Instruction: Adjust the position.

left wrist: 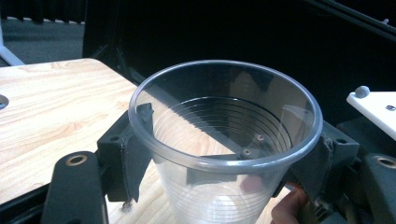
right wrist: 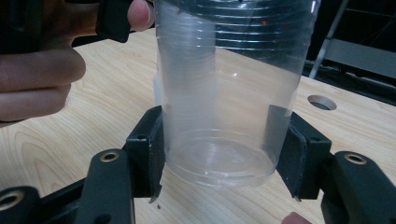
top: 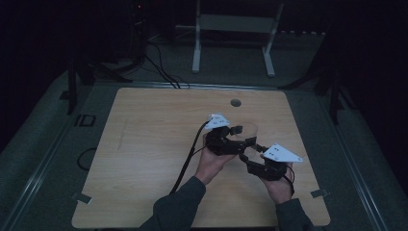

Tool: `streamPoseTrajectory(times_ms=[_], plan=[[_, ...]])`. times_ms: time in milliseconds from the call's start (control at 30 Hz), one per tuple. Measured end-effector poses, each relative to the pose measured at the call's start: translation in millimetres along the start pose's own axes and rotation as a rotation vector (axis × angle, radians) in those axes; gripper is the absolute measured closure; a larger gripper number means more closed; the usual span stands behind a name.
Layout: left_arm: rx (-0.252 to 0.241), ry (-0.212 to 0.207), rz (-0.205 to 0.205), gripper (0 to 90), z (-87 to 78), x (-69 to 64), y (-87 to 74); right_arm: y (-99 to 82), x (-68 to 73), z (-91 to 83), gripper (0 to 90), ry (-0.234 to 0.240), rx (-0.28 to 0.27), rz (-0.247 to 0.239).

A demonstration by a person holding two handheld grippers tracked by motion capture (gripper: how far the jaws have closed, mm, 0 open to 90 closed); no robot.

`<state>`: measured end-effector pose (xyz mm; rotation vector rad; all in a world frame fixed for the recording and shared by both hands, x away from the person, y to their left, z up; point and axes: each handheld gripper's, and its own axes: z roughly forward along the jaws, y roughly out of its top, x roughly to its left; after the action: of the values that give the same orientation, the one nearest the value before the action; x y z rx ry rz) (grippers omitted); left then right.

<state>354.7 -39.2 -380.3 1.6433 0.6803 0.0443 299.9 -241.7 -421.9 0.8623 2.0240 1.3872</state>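
**Clear plastic cup caught between two grippers**

Clear plastic cup stands upright near the middle of the wooden table, below the round hole in its top. Left of the cup, the left gripper brackets it just under the rim; whether its pads press the wall I cannot tell. Right of the cup, the right gripper clamps both jaws against the base, one on each side, pads touching the wall. A hand is beside the cup's upper part.
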Motion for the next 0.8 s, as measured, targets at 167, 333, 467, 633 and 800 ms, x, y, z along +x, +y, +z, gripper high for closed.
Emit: streamPoseTrajectory(times_ms=[167,333,467,633,800], plan=[[-0.014,0.01,0.021,28.3,0.1,-2.6,-0.5,-0.6,-0.7,-0.4,41.0,0.01,-0.012,0.02],[-0.009,0.018,0.036,29.5,0.3,-4.1,-1.0,-0.8,-0.8,-0.2,40.1,0.009,-0.008,0.019],[-0.002,0.028,0.057,29.7,0.3,-4.9,-1.3,-0.7,-1.2,0.2,38.7,0.004,0.002,0.013],[0.006,0.046,0.082,29.8,-0.5,-6.0,-1.5,-0.6,-2.0,0.1,33.6,-0.007,0.013,0.011],[0.013,0.07,0.108,29.9,-0.9,-6.9,-1.8,-0.8,-2.8,-1.4,30.9,-0.009,0.016,0.011]])
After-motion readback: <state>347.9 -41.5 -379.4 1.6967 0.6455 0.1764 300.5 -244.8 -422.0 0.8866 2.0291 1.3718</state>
